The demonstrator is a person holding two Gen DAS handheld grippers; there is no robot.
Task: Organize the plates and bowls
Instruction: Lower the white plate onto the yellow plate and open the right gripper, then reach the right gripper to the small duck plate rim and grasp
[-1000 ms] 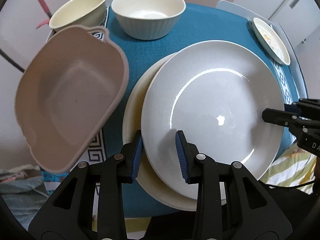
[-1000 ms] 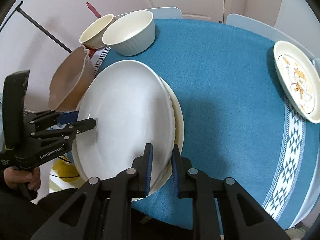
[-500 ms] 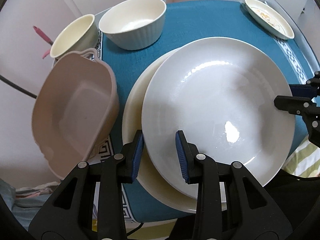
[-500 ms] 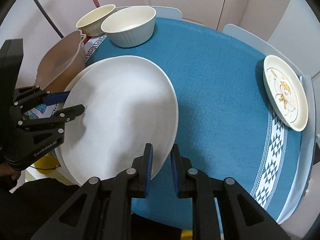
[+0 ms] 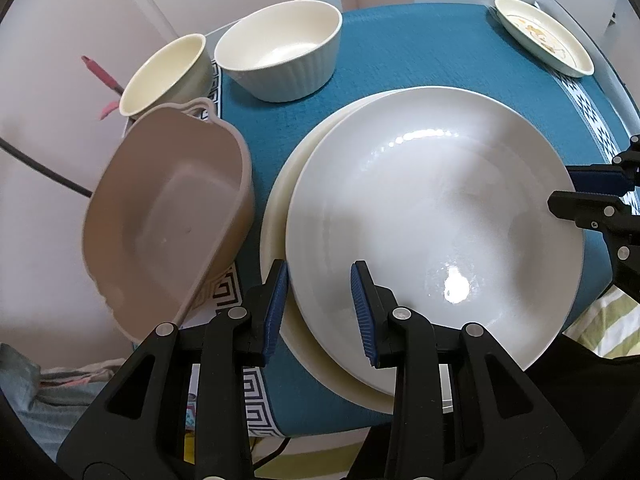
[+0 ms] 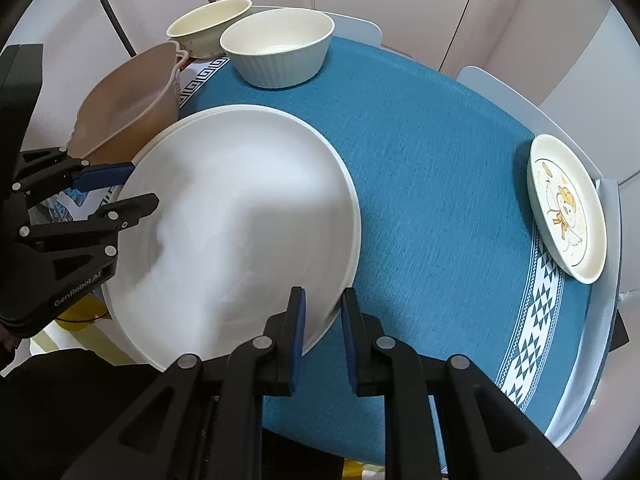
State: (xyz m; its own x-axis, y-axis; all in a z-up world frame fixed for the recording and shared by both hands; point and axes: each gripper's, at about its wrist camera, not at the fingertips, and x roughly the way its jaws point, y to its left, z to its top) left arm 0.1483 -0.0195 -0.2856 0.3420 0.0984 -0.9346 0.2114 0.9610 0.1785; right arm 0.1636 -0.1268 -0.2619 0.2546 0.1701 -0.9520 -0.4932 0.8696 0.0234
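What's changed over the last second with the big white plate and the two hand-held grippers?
The white plate has slid closer to centred over the cream plate beneath it, so less cream rim shows. Both views have shifted: the hand-held grippers moved together. Unchanged: left hand-held gripper and right hand-held gripper straddle opposite rims; the bowls, brown dish and cartoon plate stay put.

The only readable text is "GenRobot.AI", printed in pale letters on the black body of the left gripper, beside the white plate; its last characters look slightly unclear.
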